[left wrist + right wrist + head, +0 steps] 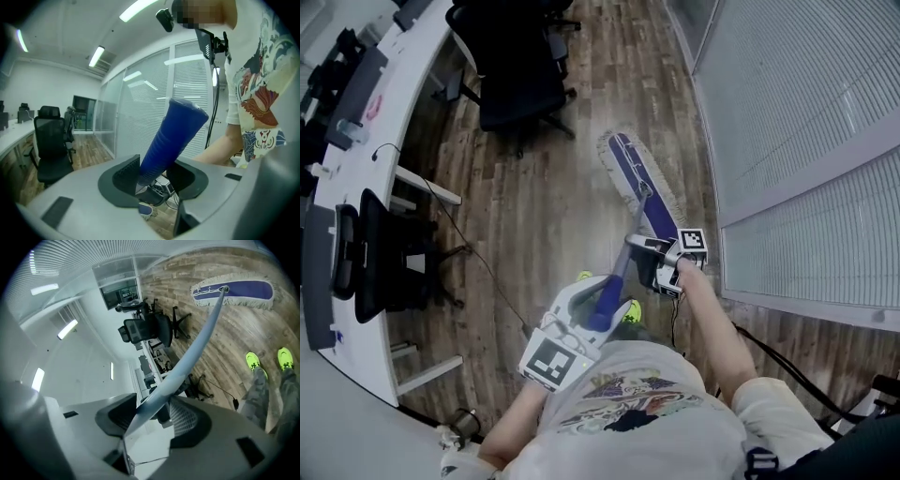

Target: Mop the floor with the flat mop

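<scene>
I see bright, even light from ceiling strips. Both gripper views bend strongly and darken at their edges.

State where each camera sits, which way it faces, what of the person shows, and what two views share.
Head view: on the head, steeply down at mop head, left gripper, right gripper; arms, shirt show.
Left gripper view: on that gripper, across the office past the blue grip in its jaws; shirt, forearm show.
Right gripper view: on that gripper, down the pole to the mop head; shoes show.
Shared: head and right gripper views both show the mop head.
</scene>
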The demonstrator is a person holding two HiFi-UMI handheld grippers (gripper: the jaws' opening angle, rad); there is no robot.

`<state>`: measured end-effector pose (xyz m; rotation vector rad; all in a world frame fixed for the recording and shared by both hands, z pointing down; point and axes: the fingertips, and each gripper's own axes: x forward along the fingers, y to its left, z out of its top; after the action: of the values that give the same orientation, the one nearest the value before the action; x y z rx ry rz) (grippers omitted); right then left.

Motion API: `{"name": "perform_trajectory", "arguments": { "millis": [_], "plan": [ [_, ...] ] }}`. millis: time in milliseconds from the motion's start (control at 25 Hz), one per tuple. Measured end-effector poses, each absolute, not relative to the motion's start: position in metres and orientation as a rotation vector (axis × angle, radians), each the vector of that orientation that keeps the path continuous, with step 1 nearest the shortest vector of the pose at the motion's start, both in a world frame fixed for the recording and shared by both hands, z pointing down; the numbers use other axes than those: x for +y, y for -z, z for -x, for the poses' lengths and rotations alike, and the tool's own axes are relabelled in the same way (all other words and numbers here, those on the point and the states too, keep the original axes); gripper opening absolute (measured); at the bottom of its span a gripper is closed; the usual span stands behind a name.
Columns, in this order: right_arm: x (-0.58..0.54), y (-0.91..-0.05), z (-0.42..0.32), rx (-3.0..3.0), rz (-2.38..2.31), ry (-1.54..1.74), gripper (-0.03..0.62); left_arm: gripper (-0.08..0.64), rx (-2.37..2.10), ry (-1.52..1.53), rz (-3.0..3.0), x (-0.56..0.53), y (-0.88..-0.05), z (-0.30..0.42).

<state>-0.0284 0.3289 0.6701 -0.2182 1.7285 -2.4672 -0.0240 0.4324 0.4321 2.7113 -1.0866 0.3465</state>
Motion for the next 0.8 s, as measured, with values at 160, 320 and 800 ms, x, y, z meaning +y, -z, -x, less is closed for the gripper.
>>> {"name": "perform_trajectory", "arguments": {
  "millis": [160,320,800],
  "plan": [
    [0.347,-0.669,0.046,1.737,0.136,2.522,0.202,0.161,-1.094,-0.365,-2.691,0.454,-0.430,0.023],
    [0.360,-0.675,0.030,1.694,0.120,2.512,0.201,0.183,-0.982,-0.399,-2.734,0.473,-0.438,-0.008],
    [0.367,-0.688,-0.003,1.510,0.131,2.441,0.192,0.225,-0.575,-0.457,-2.785,0.486,-0.450,-0.042]
  ]
}}
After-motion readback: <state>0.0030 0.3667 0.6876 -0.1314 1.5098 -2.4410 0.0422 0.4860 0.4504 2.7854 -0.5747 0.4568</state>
